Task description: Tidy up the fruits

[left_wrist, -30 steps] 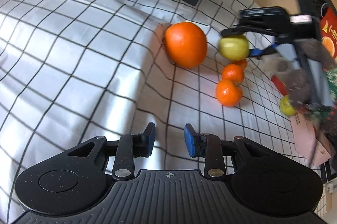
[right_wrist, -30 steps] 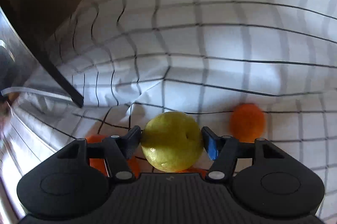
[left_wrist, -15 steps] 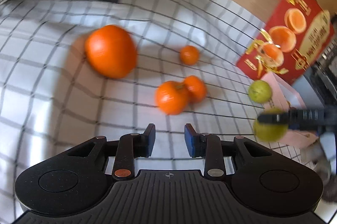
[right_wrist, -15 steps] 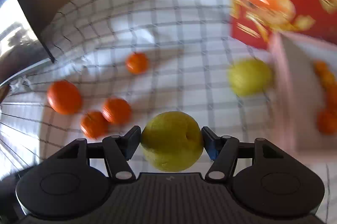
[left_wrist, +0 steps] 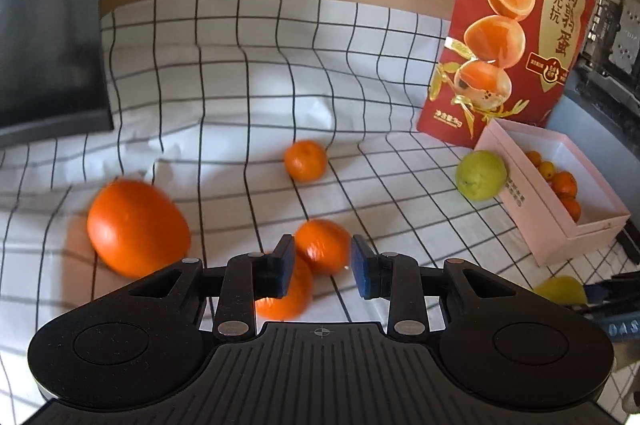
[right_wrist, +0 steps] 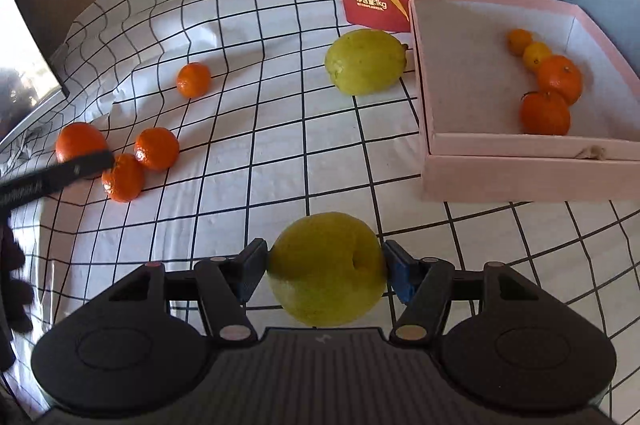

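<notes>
right gripper [right_wrist: 326,267] clamped on dimpled yellow-green pear [right_wrist: 327,267], left gripper [left_wrist: 323,265] apart over tangerine [left_wrist: 322,245]

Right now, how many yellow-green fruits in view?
2. One held in the right gripper: held fruit. The other sits on the checked cloth beside the pink box.

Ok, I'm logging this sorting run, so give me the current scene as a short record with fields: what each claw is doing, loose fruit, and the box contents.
right claw: shut on a yellow-green fruit, held above the cloth
left claw: open, empty, aimed at a small orange
loose on checked cloth: large orange, three small oranges, one green fruit beside the box
pink box: four small citrus along one wall
behind box: red bag, upright
</notes>
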